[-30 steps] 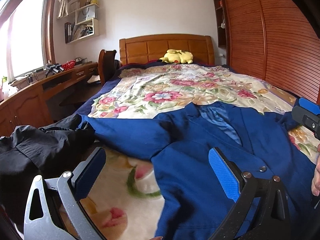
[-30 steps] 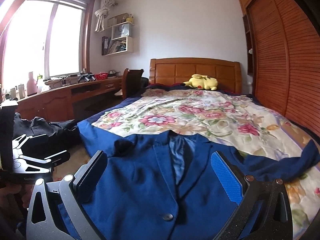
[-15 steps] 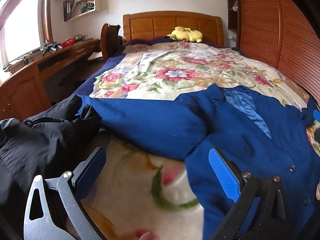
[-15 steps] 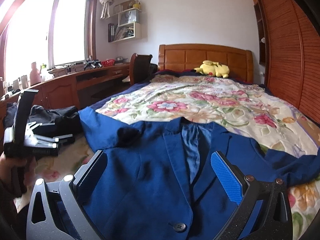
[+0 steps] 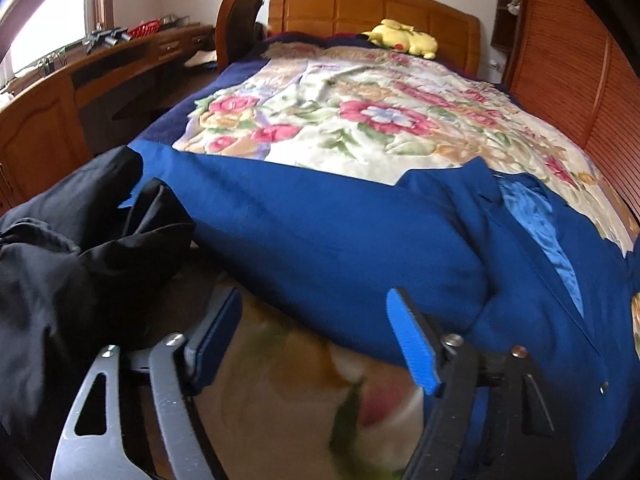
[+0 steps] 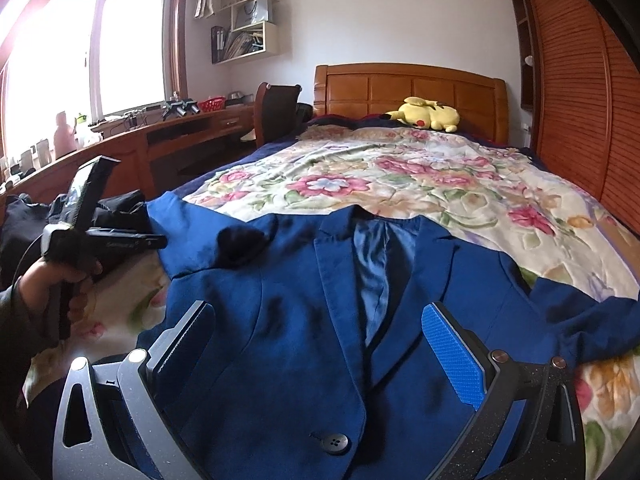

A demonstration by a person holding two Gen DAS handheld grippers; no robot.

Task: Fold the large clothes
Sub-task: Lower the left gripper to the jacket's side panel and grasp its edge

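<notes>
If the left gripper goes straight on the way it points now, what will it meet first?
Probably the blue jacket's sleeve, stretched across the floral blanket. The left gripper, its jaws closing with nothing between them, points at the sleeve's near edge; depth is unclear, so the blanket may come first.

Home bedroom; bed (image 6: 460, 184) w/ floral blanket (image 6: 400, 176) fills mid-room, wooden headboard (image 6: 408, 88) at far end; yellow plush toy (image 6: 430, 114) by headboard; built-in wooden table (image 6: 168, 136) runs along left wall under big window (image 6: 120, 40); wall shelves (image 6: 248, 24) w/ binders far left; slatted wooden wardrobe doors (image 6: 576, 80) on right.
</notes>
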